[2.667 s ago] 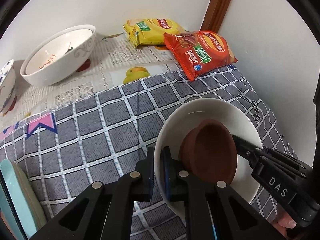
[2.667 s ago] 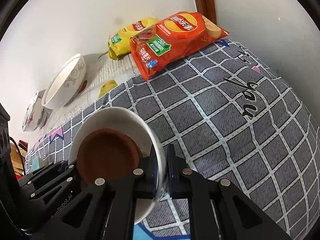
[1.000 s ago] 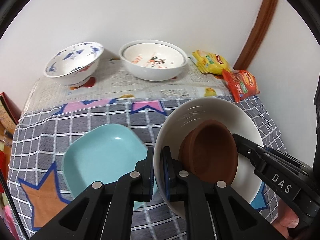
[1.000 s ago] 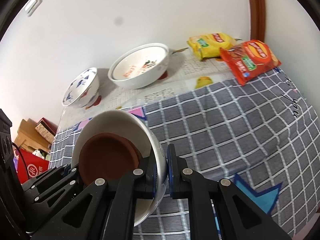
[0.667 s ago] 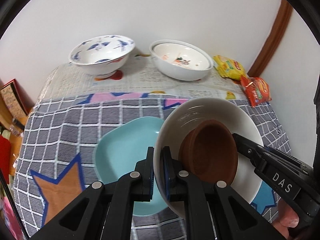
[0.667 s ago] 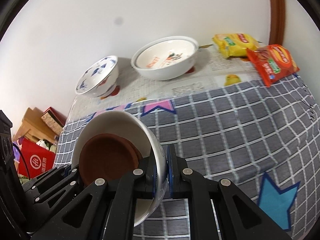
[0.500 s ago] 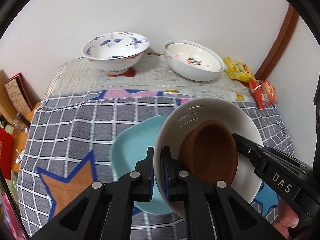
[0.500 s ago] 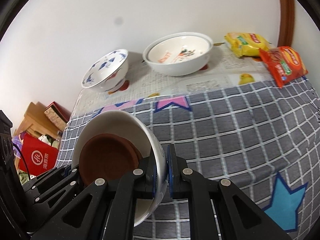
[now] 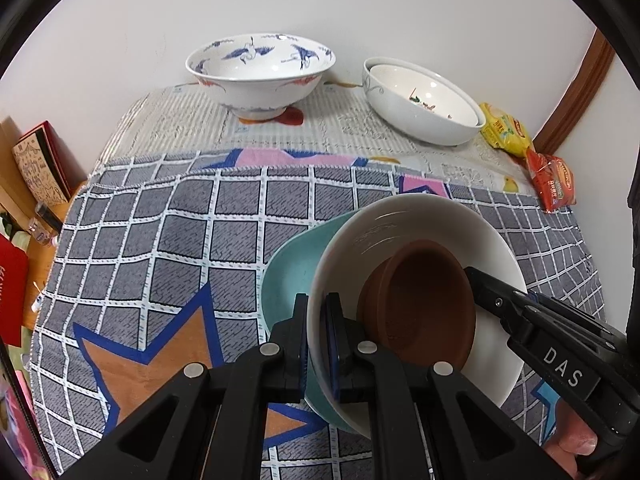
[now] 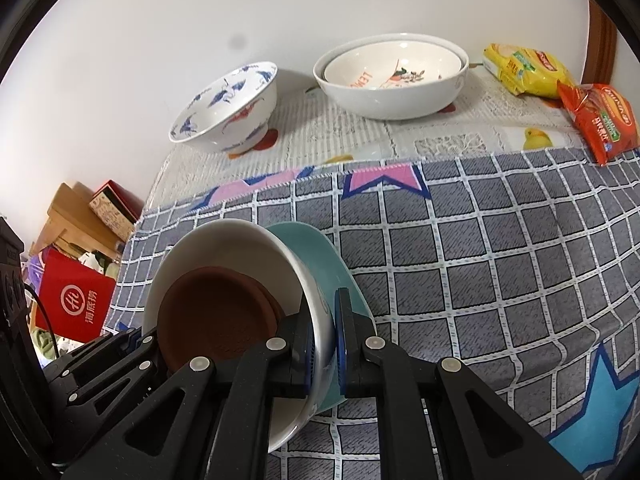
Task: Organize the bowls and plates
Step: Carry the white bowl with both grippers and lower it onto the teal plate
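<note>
Item, in hand: I have a white bowl (image 9: 404,220) with a brown clay saucer (image 9: 420,300) nested inside it, carried between both tools; my left gripper (image 9: 316,340) is clenched on the bowl's near rim, my right gripper (image 10: 322,340) clenched on the opposite rim, one finger inside the wall and one outside on each. Change noted: a few seconds ago the pair hung over the snack-bag end of the counter; it has since travelled across and now sits directly above the teal plate (image 9: 292,260), which was off to the side a second ago and is now mostly hidden beneath the bowl. I cannot tell whether bowl and plate touch. I judge the stack is about to gain its third piece. Item, awaiting sorting: blue-crane patterned bowl (image 9: 260,72) and a nested pair of white bowls (image 9: 424,100), both at the back. Surface: counter under a grey checked cloth (image 9: 160,240) with star patches, a printed mat (image 9: 332,128) behind. Room: white wall, brown door frame (image 9: 576,92), yellow chip bag (image 10: 524,68), red chip bag (image 10: 600,120), and a red paper bag (image 10: 76,304) beside the counter.
</note>
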### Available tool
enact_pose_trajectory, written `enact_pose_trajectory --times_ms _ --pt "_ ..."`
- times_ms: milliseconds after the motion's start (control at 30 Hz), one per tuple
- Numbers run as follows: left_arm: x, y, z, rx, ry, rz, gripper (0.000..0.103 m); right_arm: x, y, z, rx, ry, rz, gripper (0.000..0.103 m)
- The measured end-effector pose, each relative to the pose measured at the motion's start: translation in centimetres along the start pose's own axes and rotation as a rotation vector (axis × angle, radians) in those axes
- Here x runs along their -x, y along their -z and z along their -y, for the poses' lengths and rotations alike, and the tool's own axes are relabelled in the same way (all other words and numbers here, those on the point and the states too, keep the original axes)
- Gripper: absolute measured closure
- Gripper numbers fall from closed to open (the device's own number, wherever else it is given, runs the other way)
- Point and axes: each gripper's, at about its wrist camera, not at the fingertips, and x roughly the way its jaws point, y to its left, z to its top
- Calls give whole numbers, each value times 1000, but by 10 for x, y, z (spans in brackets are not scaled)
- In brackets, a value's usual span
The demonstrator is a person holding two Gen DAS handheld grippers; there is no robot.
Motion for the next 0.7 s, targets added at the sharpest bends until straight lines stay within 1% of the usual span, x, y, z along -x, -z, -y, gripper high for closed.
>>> enact_pose_trajectory --times_ms 200,333,700 --pt "-14 0 -2 7 -8 -21 95 -16 0 4 -3 2 -28 94" --pt "-15 -2 -1 -6 -30 -8 95 -22 -2 5 -1 -11 -29 94" --pt "-18 -4 -2 -17 -30 1 93 -28 -4 5 30 -31 -29 94"
